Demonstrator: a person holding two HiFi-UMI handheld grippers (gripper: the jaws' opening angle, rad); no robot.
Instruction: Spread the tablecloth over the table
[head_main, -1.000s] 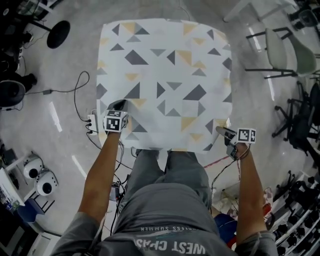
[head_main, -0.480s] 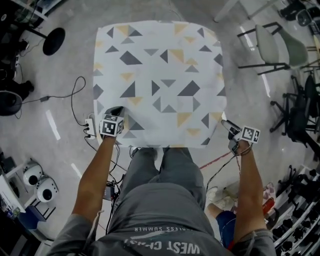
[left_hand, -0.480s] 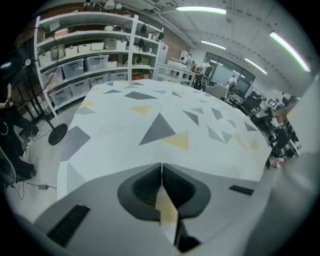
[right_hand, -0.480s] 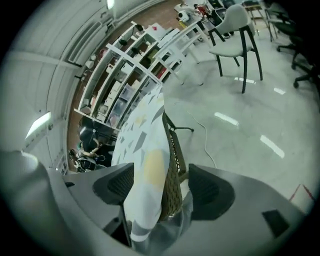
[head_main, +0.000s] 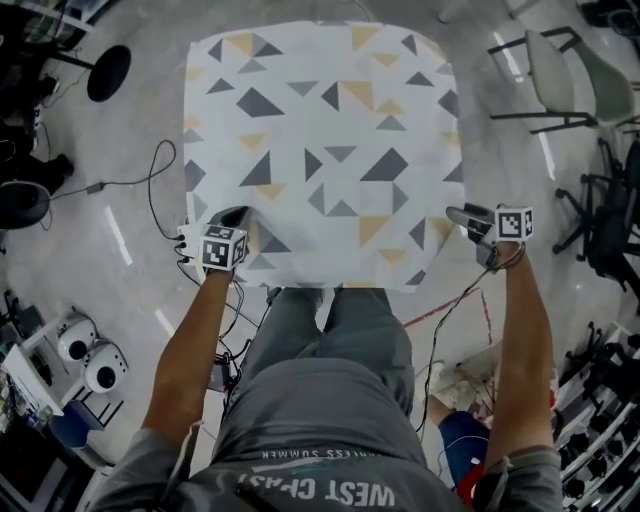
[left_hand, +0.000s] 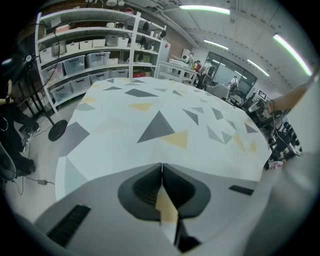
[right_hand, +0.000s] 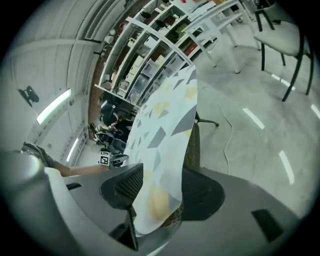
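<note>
Lying flat over the table, which it hides entirely, the tablecloth (head_main: 320, 130) looks nearly spread; the left gripper (head_main: 234, 213) is clenched on the near left edge, with a sliver of fabric pinched between its pads; the right gripper (head_main: 463, 215) has just been closing, yet its jaws stand wide, and the near right corner hangs loosely between them, unpressed; a tug from the left side alone would probably drag the cloth askew; the loose corner could slip out before the jaws bite.
</note>
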